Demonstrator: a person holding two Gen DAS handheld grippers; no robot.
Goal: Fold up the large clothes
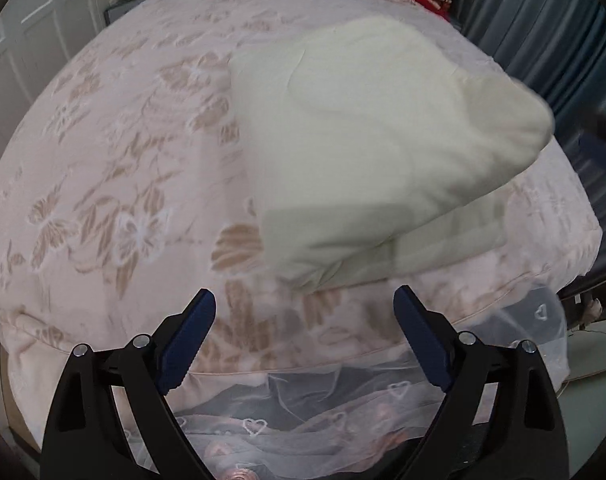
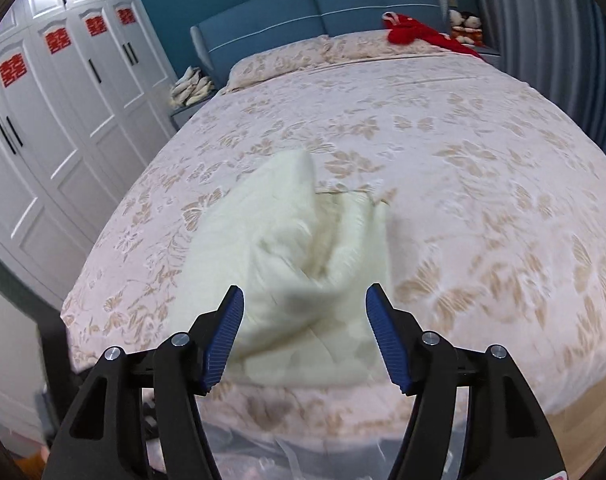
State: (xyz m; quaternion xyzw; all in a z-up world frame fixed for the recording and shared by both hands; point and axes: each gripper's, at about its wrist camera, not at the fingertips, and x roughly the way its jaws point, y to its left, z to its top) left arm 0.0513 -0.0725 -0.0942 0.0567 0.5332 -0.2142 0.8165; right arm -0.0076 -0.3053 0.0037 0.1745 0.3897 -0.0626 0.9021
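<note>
Cream garment: bunched on bedspread, fold apparently unfinished, blurred. Left gripper at six o'clock, wide, empty. Right gripper likewise wide, empty.

Cream garment, soft and thick, folded into a bulky, rumpled bundle lying on the bed, filling the centre-right of the left wrist view and the lower centre of the right wrist view.
</note>
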